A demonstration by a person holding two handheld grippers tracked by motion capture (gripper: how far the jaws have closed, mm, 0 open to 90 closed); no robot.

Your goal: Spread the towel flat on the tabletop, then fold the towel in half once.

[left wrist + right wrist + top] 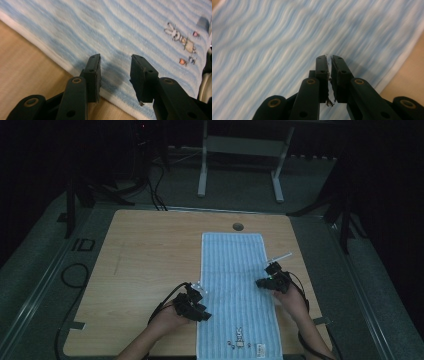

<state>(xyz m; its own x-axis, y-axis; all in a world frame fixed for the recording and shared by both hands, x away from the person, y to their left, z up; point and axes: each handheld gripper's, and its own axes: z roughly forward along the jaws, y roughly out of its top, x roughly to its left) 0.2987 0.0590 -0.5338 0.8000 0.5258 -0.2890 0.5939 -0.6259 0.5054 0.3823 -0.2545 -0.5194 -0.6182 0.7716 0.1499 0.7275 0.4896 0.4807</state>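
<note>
L gripper (pixel 115 72) spread over towel (pixel 232 285) edge at 9 o'clock; R gripper (pixel 329 67) pressed together, empty, at 3.

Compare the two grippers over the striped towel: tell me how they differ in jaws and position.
The left gripper has its jaws apart with a clear gap, nothing between them; the right gripper has its jaws closed almost together, also on nothing. The left gripper sits at the towel's left edge, jaws over the white hem beside bare table; the right gripper sits at the towel's right edge, farther up the table. Both have black jaws and point at the blue-striped cloth.
</note>
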